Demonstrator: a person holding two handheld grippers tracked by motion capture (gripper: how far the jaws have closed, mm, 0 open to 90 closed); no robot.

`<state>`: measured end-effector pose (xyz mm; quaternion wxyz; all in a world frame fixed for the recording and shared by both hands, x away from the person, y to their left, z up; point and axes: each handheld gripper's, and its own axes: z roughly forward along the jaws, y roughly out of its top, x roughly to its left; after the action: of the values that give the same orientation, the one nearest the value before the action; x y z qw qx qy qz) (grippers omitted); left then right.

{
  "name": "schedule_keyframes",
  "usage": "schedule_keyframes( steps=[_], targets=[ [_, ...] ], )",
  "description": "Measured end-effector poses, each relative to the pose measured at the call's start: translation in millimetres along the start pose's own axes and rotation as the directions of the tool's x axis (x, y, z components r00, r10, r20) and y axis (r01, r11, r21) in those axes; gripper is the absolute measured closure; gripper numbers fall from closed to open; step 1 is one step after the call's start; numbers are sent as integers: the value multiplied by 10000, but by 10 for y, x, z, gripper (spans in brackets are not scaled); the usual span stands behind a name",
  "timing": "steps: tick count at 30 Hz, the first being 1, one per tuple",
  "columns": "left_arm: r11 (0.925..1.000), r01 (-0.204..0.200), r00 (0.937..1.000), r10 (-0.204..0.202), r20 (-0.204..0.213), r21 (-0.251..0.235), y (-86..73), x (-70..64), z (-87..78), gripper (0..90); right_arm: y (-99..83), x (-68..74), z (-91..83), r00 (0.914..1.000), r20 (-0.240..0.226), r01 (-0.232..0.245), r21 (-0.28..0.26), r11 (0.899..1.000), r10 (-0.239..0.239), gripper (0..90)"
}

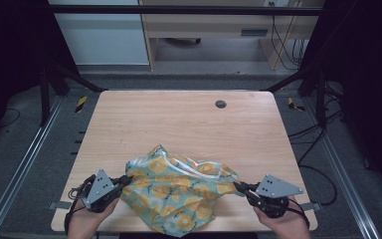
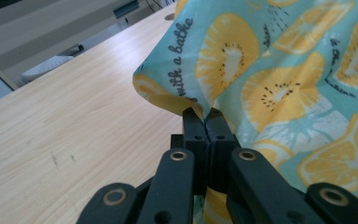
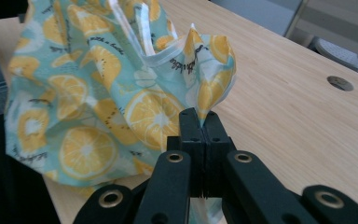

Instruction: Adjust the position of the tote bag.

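Observation:
A teal cloth [image 1: 179,189] printed with yellow citrus slices lies bunched at the table's near edge, part of it hanging over the front. My left gripper [image 1: 128,179] is shut on the cloth's left edge, and my right gripper [image 1: 238,187] is shut on its right edge. Seen from the left gripper view, the jaws [image 2: 206,116] pinch a fold of the cloth [image 2: 279,79] just above the wood. From the right gripper view, the jaws [image 3: 204,119] clamp a puckered corner of the cloth [image 3: 98,93], which has a white hem.
The wooden table [image 1: 179,124] stretches bare beyond the cloth, with a round grey cable hole [image 1: 221,104] near its far edge. Black frame posts and cables stand around the table; a desk sits behind it.

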<state>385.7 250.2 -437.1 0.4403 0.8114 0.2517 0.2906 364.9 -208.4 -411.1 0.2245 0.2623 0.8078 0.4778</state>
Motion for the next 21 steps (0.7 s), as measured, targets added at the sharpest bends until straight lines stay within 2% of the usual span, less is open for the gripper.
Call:
schedule_keyframes(
  steps=[5, 6, 7, 8, 11, 13, 15, 19, 21],
  targets=[
    [9991, -286, 9992, 277, 280, 315, -75, -57, 7, 898, -77, 60, -34, 9990, -420, 139, -258, 9996, -150, 900],
    [9985, -218, 9989, 197, 425, 506, -92, -74, 23, 898, -101, 73, -31, 9985, -519, 143, -254, 9996, -156, 900],
    [9970, -385, 9983, 355, 455, 678, -105, -81, 45, 898, -160, 97, -7, 9968, -764, 214, -121, 9997, -223, 900],
    [9948, -496, 9976, 451, 522, 885, -116, -86, 72, 898, -160, 97, -7, 9968, -764, 214, -121, 9997, -223, 900],
    [9888, -554, 9960, 450, 774, 1385, -148, -98, 148, 899, -289, 139, 80, 9930, -1128, 370, 259, 9990, -339, 900],
    [9841, -634, 9944, 483, 935, 1658, -170, -115, 198, 899, -315, 143, 101, 9925, -1176, 386, 368, 9986, -340, 900],
    [9774, -868, 9932, 697, 937, 1927, -177, -117, 233, 899, -344, 147, 140, 9909, -1293, 457, 558, 9974, -381, 900],
    [9691, -992, 9924, 798, 935, 2258, -195, -105, 316, 898, -368, 151, 224, 9880, -1479, 589, 878, 9944, -454, 900],
    [9697, -898, 9934, 707, 908, 2271, -198, -90, 360, 898, -384, 152, 281, 9869, -1520, 714, 1113, 9912, -540, 900]
  ],
)
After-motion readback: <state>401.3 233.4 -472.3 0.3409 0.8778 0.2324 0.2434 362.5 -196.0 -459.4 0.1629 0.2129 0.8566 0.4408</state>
